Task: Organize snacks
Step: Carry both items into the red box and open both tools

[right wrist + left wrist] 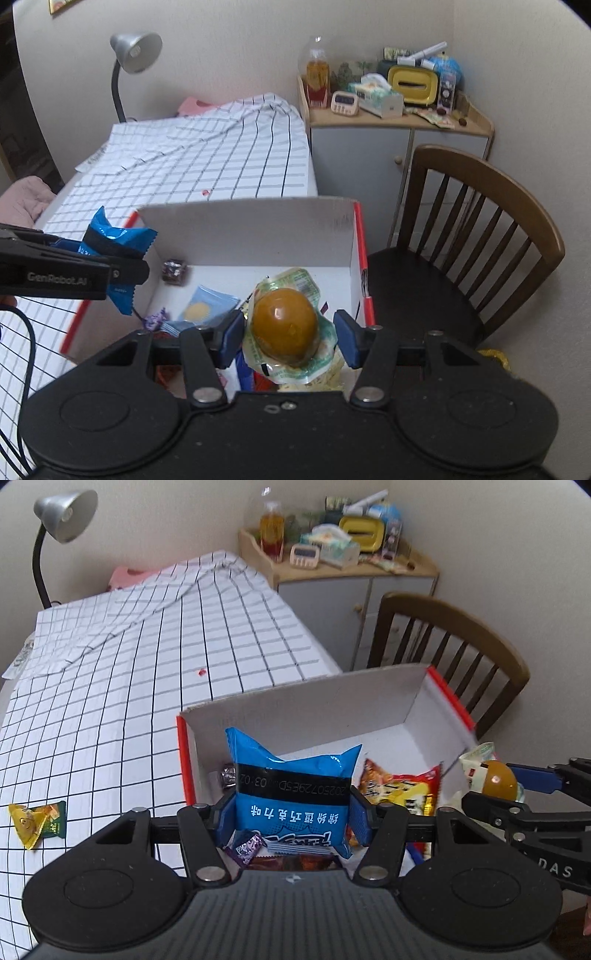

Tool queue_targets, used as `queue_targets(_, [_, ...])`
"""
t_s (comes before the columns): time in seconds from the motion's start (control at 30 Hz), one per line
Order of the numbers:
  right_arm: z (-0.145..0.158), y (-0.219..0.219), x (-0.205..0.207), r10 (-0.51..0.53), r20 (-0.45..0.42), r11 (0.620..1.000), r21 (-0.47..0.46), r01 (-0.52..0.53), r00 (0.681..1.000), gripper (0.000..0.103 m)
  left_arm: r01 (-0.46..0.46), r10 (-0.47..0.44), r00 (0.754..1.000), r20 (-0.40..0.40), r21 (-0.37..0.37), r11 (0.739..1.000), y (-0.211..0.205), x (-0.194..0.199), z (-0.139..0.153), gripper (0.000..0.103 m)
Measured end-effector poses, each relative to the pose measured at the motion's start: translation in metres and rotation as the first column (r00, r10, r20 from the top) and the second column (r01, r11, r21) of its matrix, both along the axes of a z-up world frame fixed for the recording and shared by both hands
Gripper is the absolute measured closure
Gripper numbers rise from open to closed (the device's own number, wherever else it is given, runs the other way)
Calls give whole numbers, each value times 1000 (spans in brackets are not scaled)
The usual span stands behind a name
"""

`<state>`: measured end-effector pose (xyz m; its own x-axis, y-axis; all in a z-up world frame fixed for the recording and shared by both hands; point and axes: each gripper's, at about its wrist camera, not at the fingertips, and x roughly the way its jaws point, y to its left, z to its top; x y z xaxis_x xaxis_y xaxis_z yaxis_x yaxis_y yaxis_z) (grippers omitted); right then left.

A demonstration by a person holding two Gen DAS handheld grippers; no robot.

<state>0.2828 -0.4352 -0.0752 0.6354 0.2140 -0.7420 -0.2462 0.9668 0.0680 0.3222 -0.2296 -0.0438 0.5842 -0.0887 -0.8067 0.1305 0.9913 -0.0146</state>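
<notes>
Left gripper (291, 812) is clamped on a blue pack (293, 790) over the box (295, 701); light, crinkly, grip mid-body. Right gripper (290, 338) pinches an egg pack (286, 328), slippery and squashable, so go easy

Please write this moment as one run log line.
left claw: shut on blue packet | right claw: holds packaged egg | both above box

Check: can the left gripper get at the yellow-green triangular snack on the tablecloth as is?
Probably not yet: the left gripper is shut on the blue packet. The triangular snack lies in the open on the tablecloth, nothing around it.
</notes>
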Motion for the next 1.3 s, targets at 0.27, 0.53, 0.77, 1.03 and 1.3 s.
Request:
queue_targets(0.27, [-30,5,15,-1,-60,1000,-19,0,998,51,-2,5,996,-92,25,1000,-9,26,-31,44])
queue_targets(0.53, [-43,14,15,28,-91,999,-39,-32,995,51,28,-19,986,-169,55,998,-18,35,-54,44])
queue_targets(0.77, [-45,17,16,27,-90,998,-61,-33,996,50,23,-9,976,-217,62,998,-21,39,-66,44])
queue_targets(1.03, [-42,19,15,42,-93,998,-51,-47,995,45,2,12,967,-254,53,999,-18,37,-74,41])
queue_targets(1.3, [-32,17,6,37,-74,998,-42,-41,997,34,-3,9,973,-229,29,1000,-17,24,-61,38])
